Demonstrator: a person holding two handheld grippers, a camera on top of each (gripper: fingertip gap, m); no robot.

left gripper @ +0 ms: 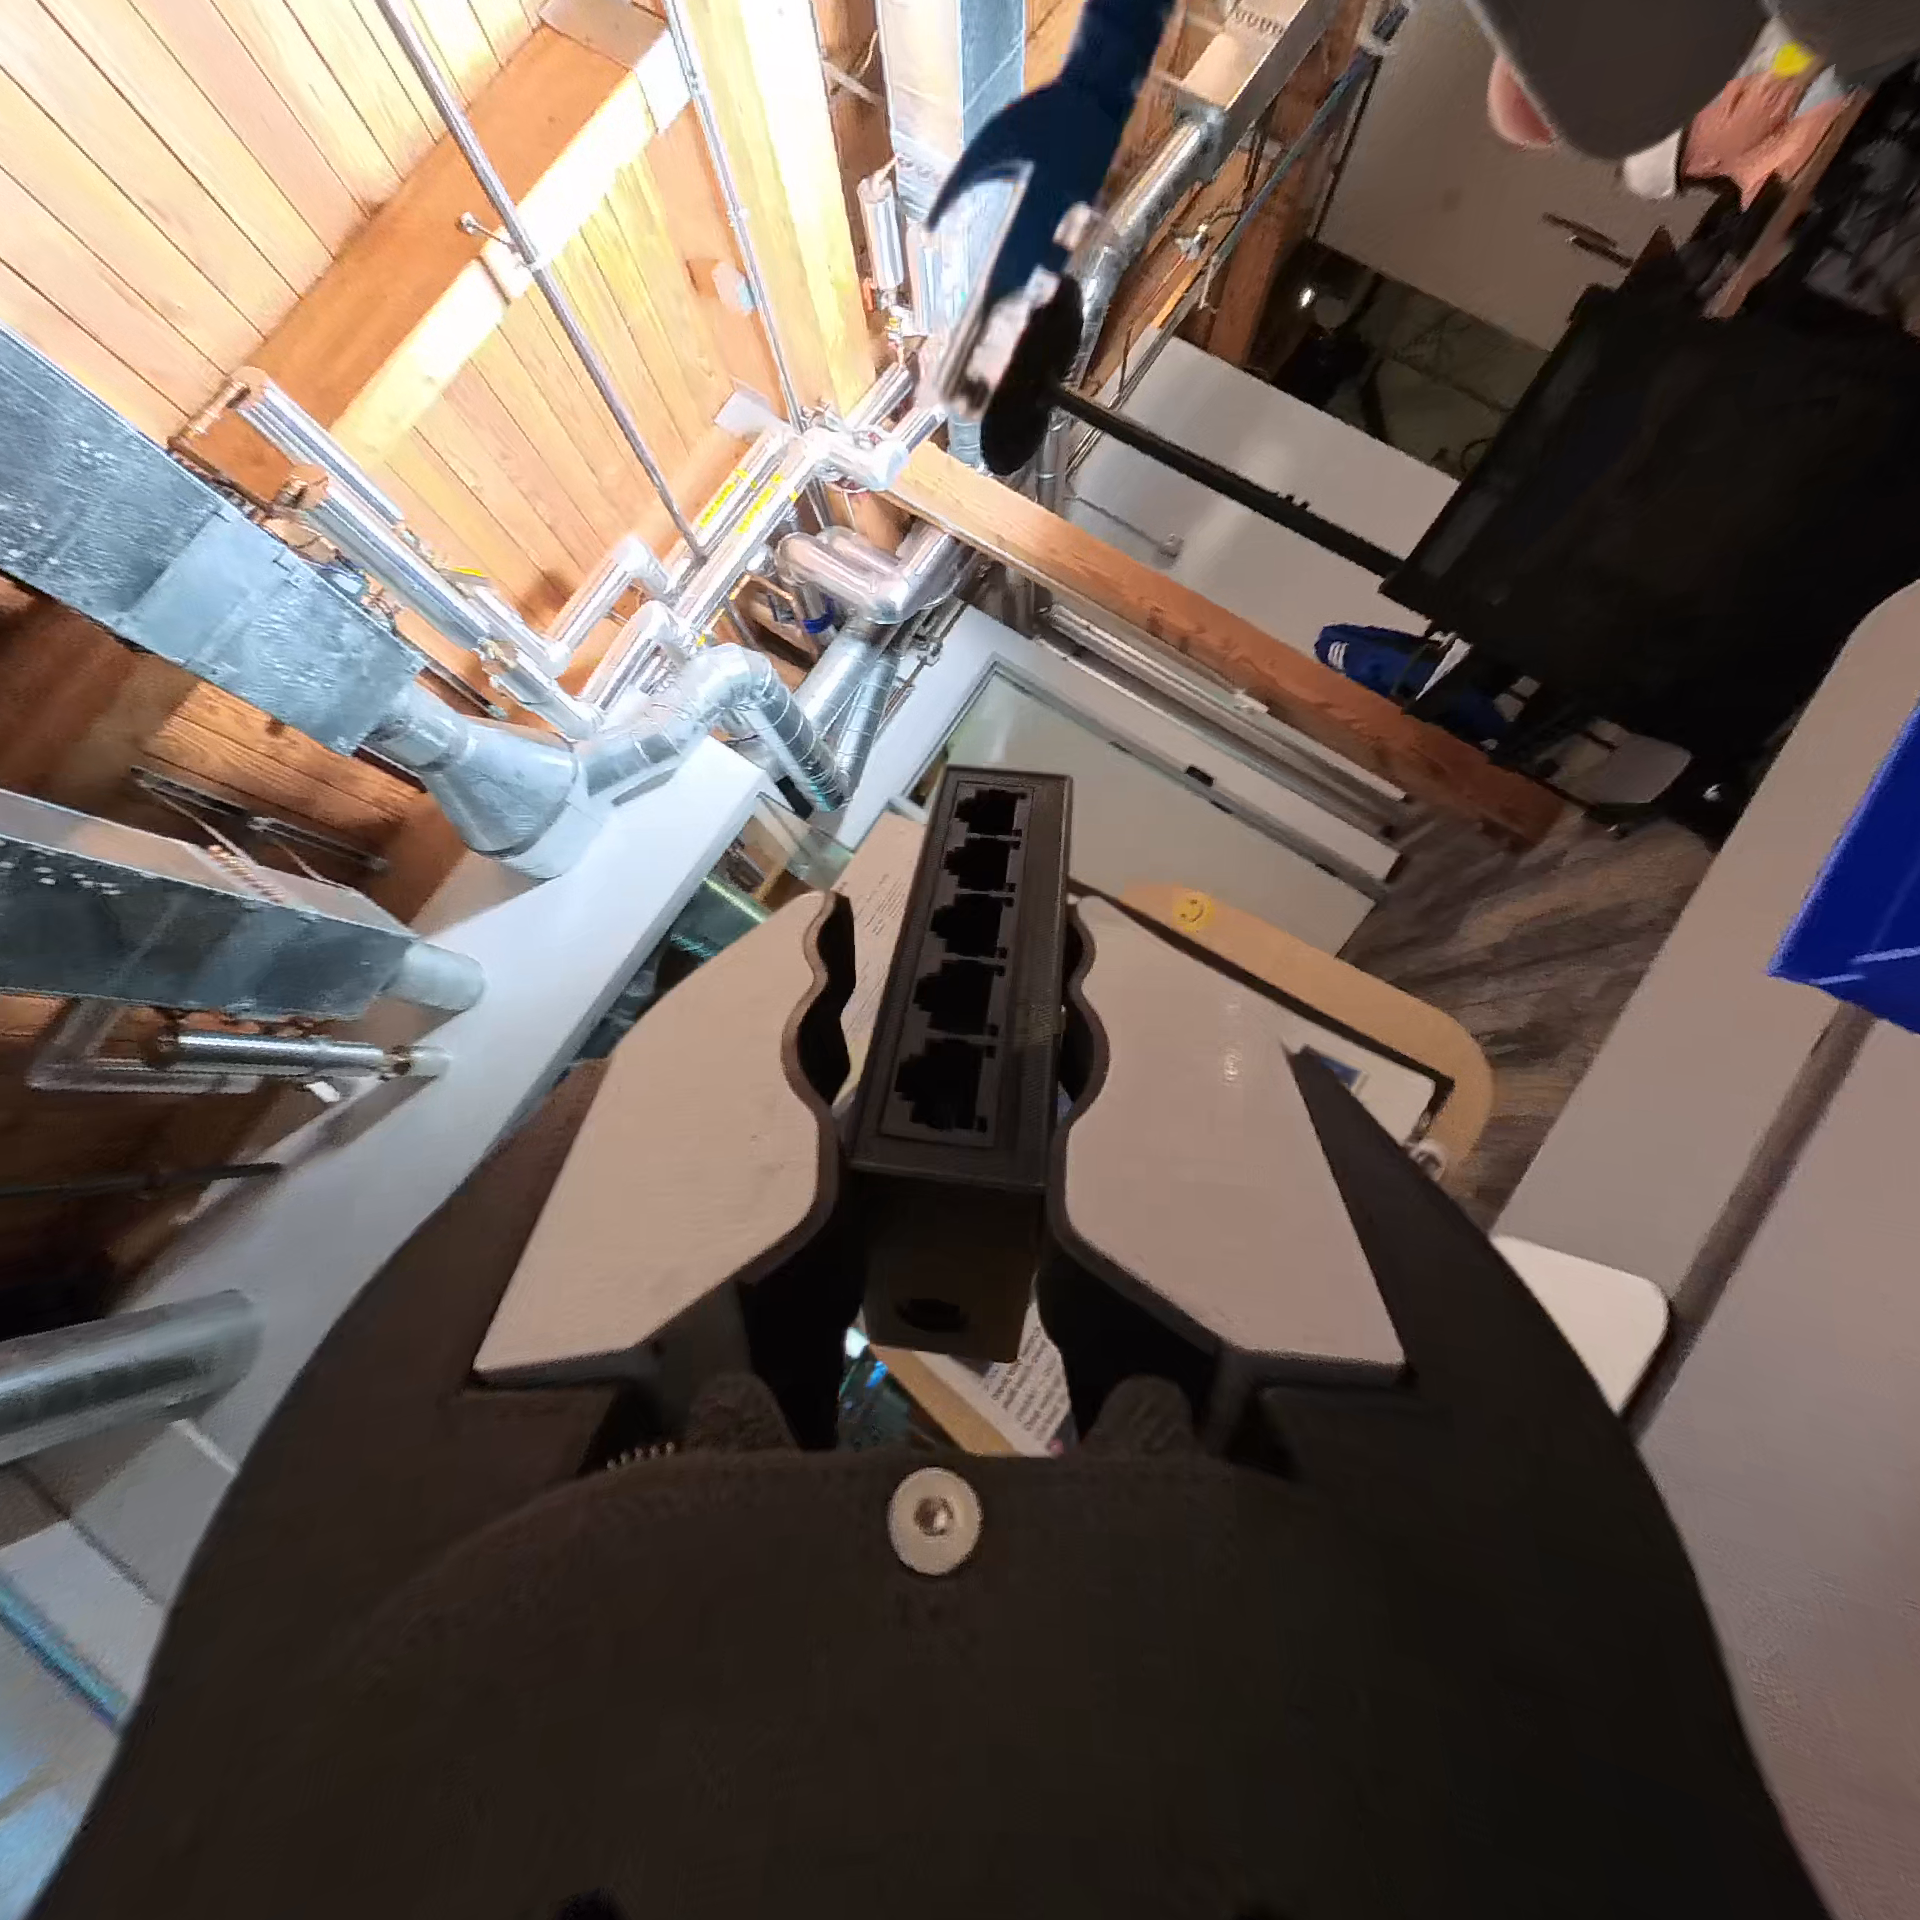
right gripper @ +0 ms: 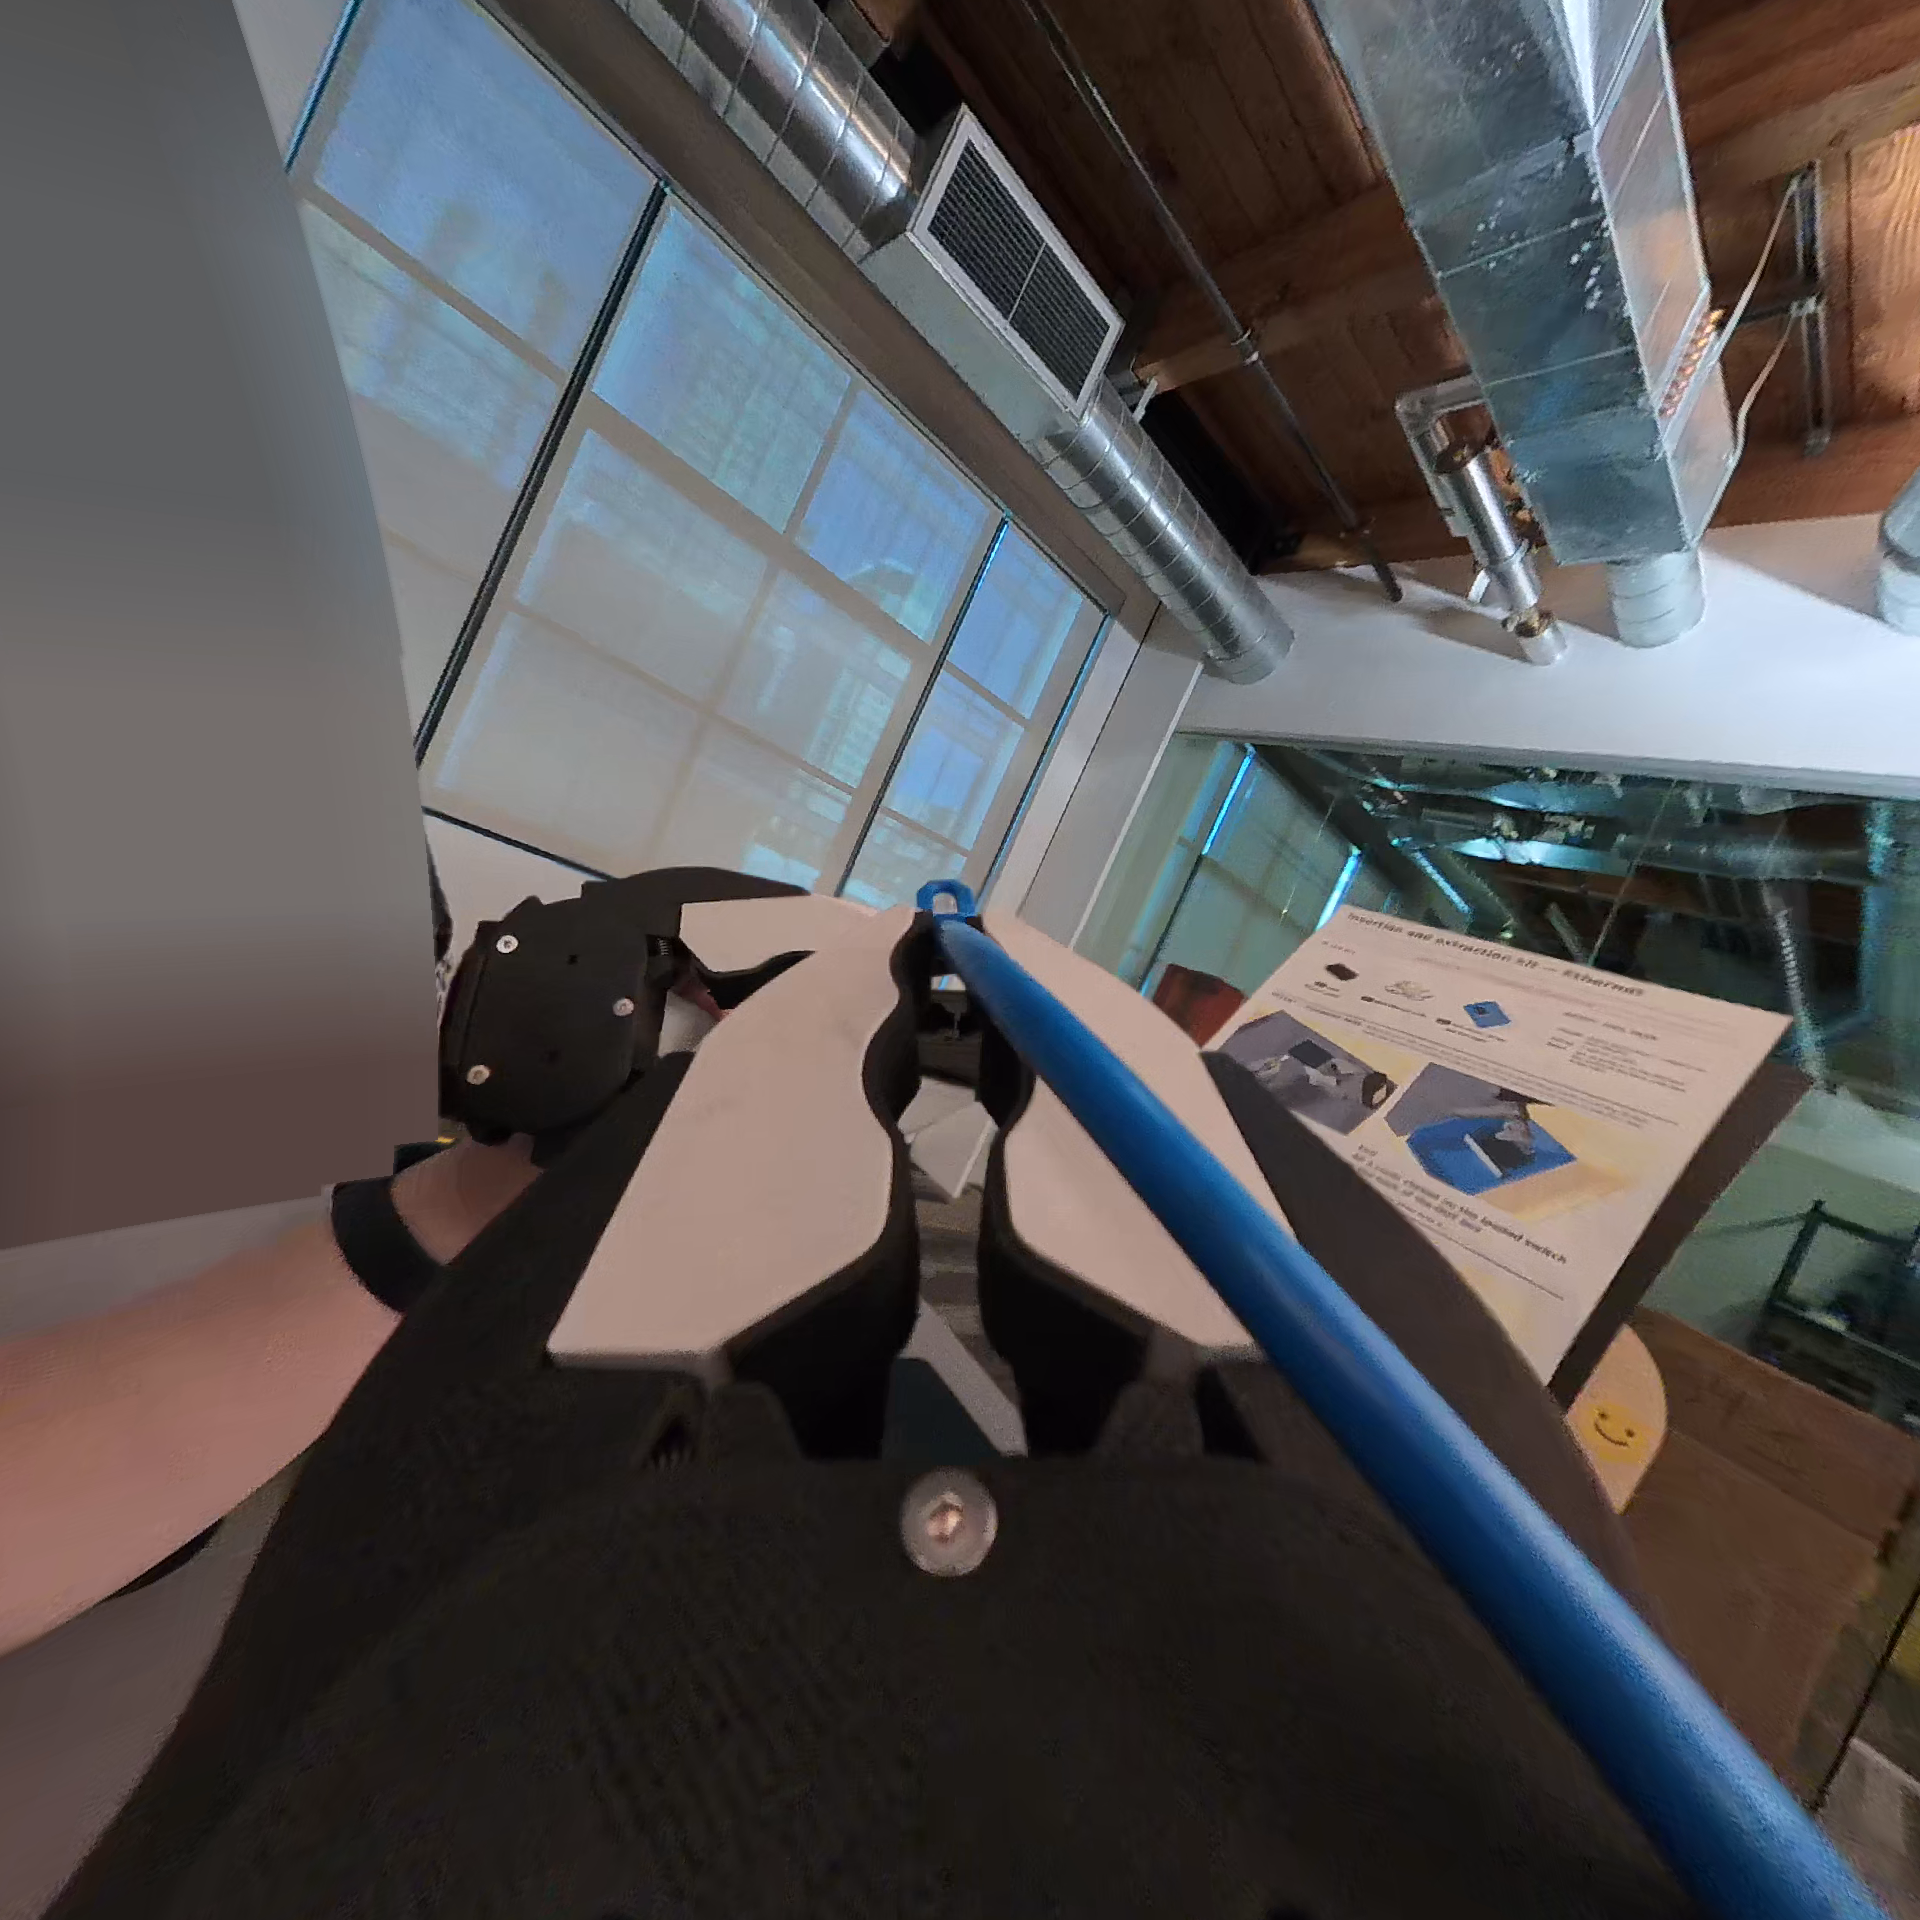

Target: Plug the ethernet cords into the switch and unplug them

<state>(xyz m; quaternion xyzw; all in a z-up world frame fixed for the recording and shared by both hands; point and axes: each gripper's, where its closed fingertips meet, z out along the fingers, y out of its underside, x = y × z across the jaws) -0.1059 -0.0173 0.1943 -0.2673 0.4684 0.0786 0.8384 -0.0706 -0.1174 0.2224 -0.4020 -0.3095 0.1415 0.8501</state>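
Left wrist view: the left hand-held gripper [left gripper: 961,997] pinches a black switch [left gripper: 961,997] by its sides, its row of empty ports facing the camera, aloft beneath ceiling ducts. Opposite, the right hand-held gripper [right gripper: 940,961] clamps a blue ethernet cord [right gripper: 1299,1320] near its plug (tip barely visible). A printed instruction sheet [right gripper: 1486,1132] stands beyond, beside a smiley sticker [right gripper: 1610,1429].

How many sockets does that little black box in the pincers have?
5. The sockets run in one row along the face of the black switch, from the near end by the left gripper to the far end. All look empty; other faces are hidden.
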